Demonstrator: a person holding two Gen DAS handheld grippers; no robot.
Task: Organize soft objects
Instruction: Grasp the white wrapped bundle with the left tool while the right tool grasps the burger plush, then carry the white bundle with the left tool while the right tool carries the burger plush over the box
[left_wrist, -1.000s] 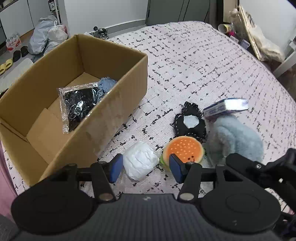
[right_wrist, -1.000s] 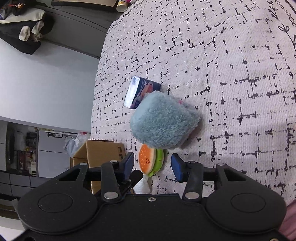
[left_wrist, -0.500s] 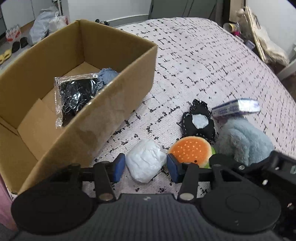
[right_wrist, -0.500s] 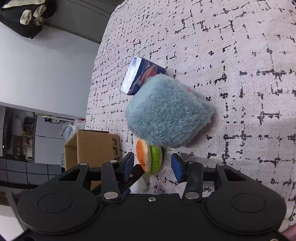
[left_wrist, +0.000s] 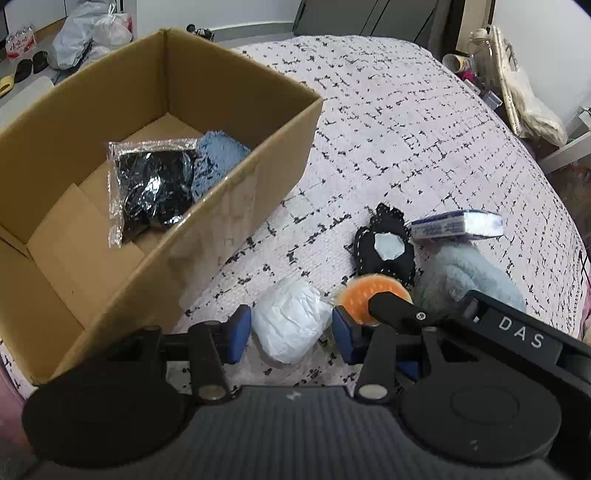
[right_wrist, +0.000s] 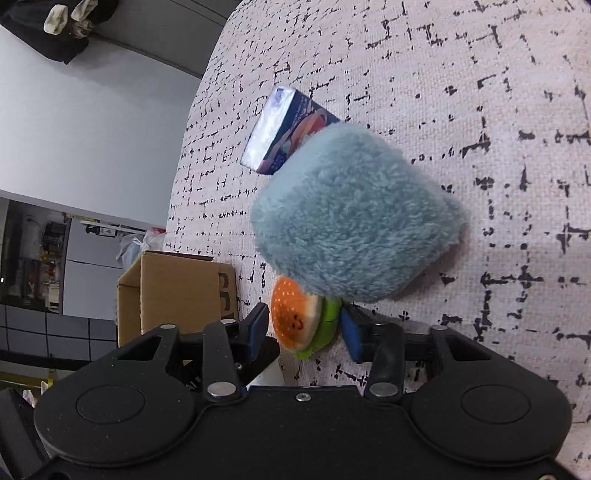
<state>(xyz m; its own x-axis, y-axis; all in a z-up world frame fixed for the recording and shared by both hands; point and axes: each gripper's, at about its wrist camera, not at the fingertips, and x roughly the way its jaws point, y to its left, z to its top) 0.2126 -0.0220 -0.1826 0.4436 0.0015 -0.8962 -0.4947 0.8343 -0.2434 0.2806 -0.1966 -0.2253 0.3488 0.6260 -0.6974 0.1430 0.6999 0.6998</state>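
Observation:
A white soft bundle (left_wrist: 290, 325) lies on the patterned bedspread between the open fingers of my left gripper (left_wrist: 290, 334). An orange and green burger plush (right_wrist: 299, 325) sits between the open fingers of my right gripper (right_wrist: 304, 330); it also shows in the left wrist view (left_wrist: 364, 295), partly hidden by the right gripper. A fluffy blue plush (right_wrist: 354, 221) lies just beyond it. A black pouch with a white patch (left_wrist: 384, 251) and a blue packet (left_wrist: 458, 225) lie further back. An open cardboard box (left_wrist: 236, 184) at left holds a bagged black item (left_wrist: 151, 188) and a blue cloth (left_wrist: 214, 162).
The bed (left_wrist: 406, 129) curves away to the right, with a tote bag (left_wrist: 528, 107) and cups beyond its edge. Bags and shoes lie on the floor behind the box (left_wrist: 92, 33). The box also shows in the right wrist view (right_wrist: 177, 291).
Both grippers have moved forward and down. The white bundle now sits between the left fingers and the burger plush between the right fingers. Nothing has been gripped.

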